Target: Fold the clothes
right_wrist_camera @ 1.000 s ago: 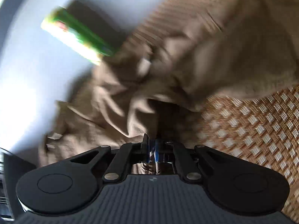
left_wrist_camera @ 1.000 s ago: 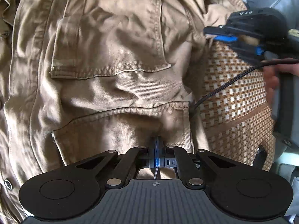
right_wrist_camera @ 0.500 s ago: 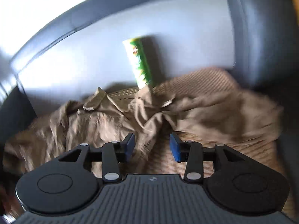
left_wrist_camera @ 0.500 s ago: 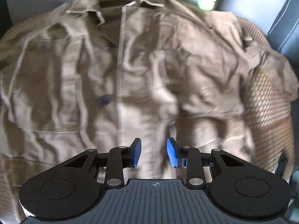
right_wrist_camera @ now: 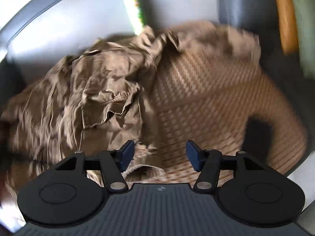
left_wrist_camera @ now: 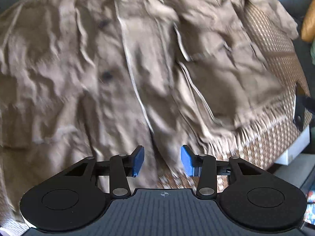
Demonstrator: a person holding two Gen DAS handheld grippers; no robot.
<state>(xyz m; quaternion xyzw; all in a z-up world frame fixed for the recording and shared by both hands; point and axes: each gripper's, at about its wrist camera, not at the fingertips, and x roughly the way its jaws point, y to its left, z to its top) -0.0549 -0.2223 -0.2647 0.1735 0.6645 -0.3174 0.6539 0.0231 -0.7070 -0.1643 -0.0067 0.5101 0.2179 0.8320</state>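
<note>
Tan shirt [left_wrist_camera: 122, 63] lies spread, creased, on woven mat [left_wrist_camera: 275, 129]; button placket faces up. Left tool [left_wrist_camera: 162, 161] above shirt's lower edge, jaws just been opening, now apart, nothing between. Right tool [right_wrist_camera: 159, 154] over mat beside shirt [right_wrist_camera: 94, 90], jaws likewise just opened, empty. Green can [right_wrist_camera: 136, 13] behind shirt. Both views blurred.

Left wrist view: steeply down, close over jacket [left_wrist_camera: 122, 68]. Right wrist view: slanted down, farther back. Shared: jacket, woven mat [right_wrist_camera: 196, 102].
</note>
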